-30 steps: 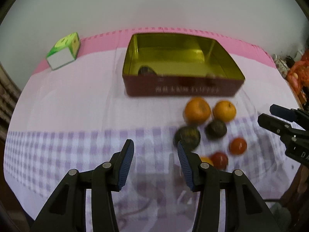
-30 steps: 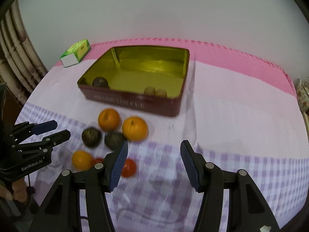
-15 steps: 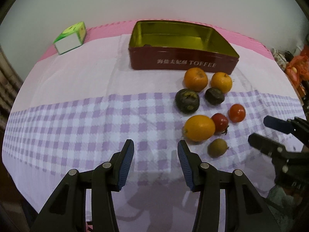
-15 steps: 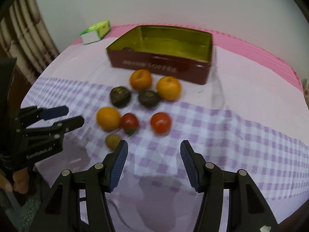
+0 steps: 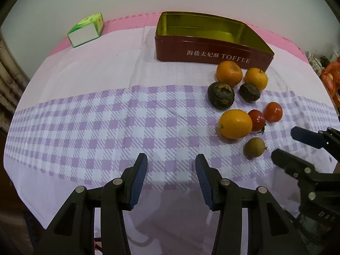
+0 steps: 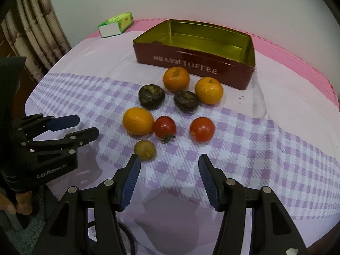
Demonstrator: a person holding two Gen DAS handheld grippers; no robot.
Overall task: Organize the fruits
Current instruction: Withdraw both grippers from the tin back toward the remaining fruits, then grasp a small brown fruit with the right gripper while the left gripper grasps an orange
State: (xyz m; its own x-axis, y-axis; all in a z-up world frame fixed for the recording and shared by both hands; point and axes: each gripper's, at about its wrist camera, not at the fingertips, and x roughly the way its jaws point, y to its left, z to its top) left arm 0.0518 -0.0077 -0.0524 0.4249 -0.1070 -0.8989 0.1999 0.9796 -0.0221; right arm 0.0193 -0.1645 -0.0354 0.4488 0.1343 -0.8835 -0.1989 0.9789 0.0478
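A red toffee tin [image 6: 195, 61] with a gold inside stands open at the back of the table, also in the left wrist view [image 5: 210, 52]. In front of it lie three oranges [image 6: 138, 121], two dark wrinkled fruits [image 6: 151, 96], two tomatoes [image 6: 201, 129] and a small brown fruit [image 6: 145, 149]. My right gripper [image 6: 169, 163] is open and empty, just short of the small brown fruit [image 5: 255, 147]. My left gripper [image 5: 171, 162] is open and empty over the checked cloth, left of the fruits.
A green and white carton [image 5: 86, 30] lies at the back left, also in the right wrist view [image 6: 115, 24]. A curtain [image 6: 31, 36] hangs left of the table. The cloth's front edge drops off below both grippers. Orange bags [image 5: 331, 76] sit off the table's right side.
Both grippers have pulled back from the tin toward the table's front edge and dropped lower. All the fruits now lie ahead of them. Both stay open.
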